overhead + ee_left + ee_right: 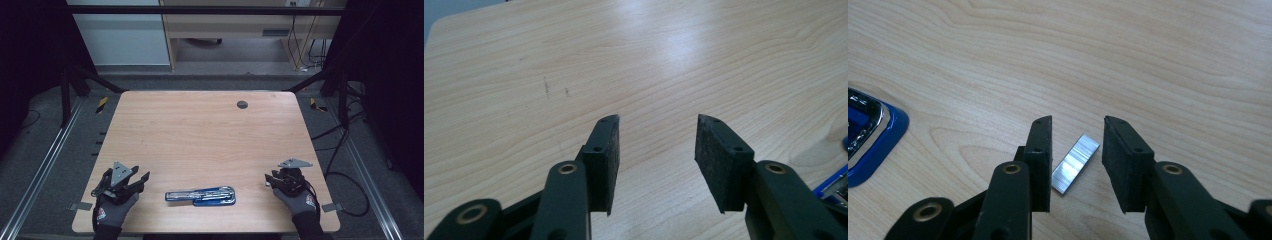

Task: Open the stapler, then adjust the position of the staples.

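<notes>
**Staple strip lies flat between the right claw's pads**

Nearest the lens, the right claw point(1077, 150) straddles a silver staple strip point(1075, 163) lying flat on the desk point(1128, 60), pads apart and not yet pressing on it. The blue stapler point(201, 196) lies opened out near the desk's front edge, between both hands. The left claw point(656, 150) hangs open and empty over bare wood. The risk, as I judge it: the strip is thin and low, so closing pads may ride over it, skid it aside, or snap it into pieces.
</notes>
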